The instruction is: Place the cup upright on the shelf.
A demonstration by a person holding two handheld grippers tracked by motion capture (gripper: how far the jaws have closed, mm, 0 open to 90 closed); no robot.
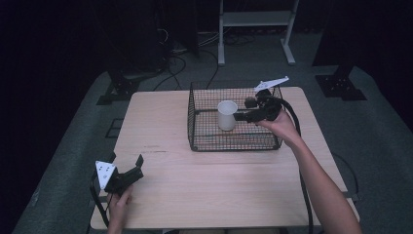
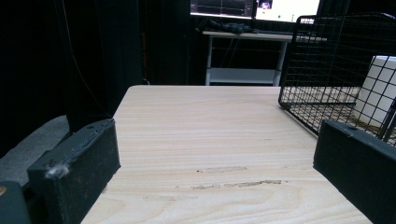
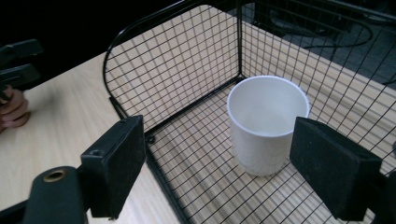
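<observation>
Wooden table (image 1: 195, 185), wire basket (image 1: 204, 141), white cup (image 1: 227, 115)

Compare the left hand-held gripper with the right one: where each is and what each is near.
The left hand-held gripper rests low at the table's near left corner, over bare wood; the right hand-held gripper is raised over the wire basket. Nothing lies between the left's jaws; the right's point at the white cup without gripping it. Both are open.

In the left gripper view the wire basket (image 2: 336, 70) and the white cup (image 2: 378, 93) inside it run off the right edge, beyond the right jaw, whose tip is cut off too.
</observation>
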